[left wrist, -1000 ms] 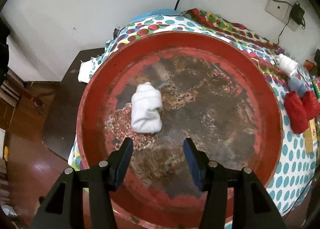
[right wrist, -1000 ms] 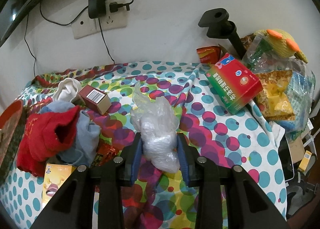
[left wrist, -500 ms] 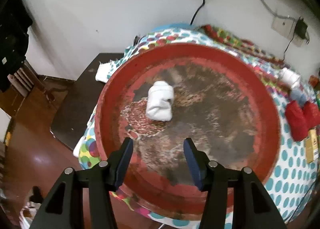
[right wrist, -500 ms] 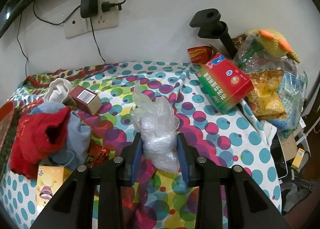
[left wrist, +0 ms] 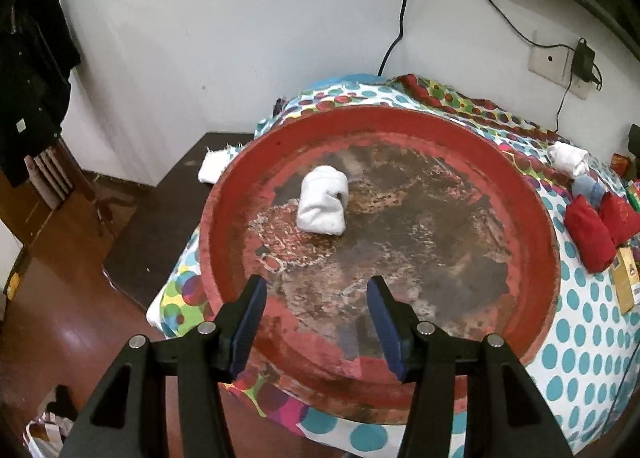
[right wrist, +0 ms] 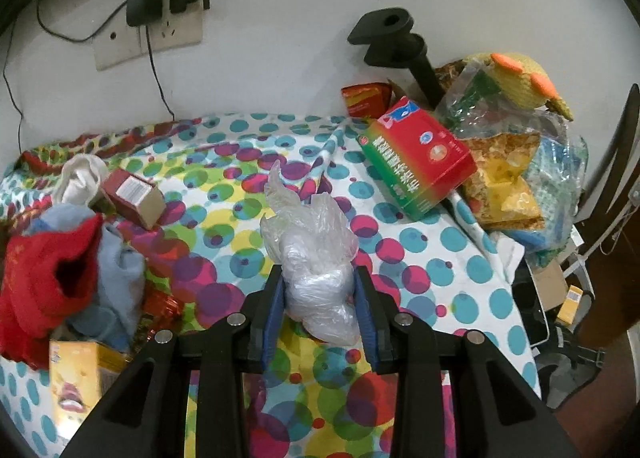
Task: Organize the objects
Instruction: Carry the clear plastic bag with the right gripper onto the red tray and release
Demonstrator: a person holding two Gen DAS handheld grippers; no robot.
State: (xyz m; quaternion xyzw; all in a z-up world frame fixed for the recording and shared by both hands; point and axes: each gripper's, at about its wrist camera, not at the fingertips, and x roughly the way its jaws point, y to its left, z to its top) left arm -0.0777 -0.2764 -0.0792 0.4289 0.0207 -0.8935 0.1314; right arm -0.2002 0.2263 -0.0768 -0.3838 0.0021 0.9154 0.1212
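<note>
A large worn red round tray [left wrist: 532,218] lies on the dotted tablecloth, with a rolled white sock [left wrist: 323,206] in its far left part. My left gripper [left wrist: 316,300] is open and empty above the tray's near rim. My right gripper [right wrist: 319,292] is shut on a crumpled clear plastic bag [right wrist: 314,254] above the cloth. Red socks [left wrist: 590,232] and a white sock [left wrist: 568,156] lie right of the tray; the red socks also show in the right wrist view [right wrist: 44,278].
A dark red small box [right wrist: 134,198], a red-green box [right wrist: 416,166], snack bags [right wrist: 504,182], a yellow box [right wrist: 76,378], a yellow knitted toy [right wrist: 520,78] and a black stand [right wrist: 396,42] crowd the cloth. A dark side table [left wrist: 160,226] stands left of the tray. Wall sockets with cables.
My left gripper has drawn back and up from the tray, so the white sock looks farther away. My right gripper, still holding the bag, has shifted slightly to the right.
</note>
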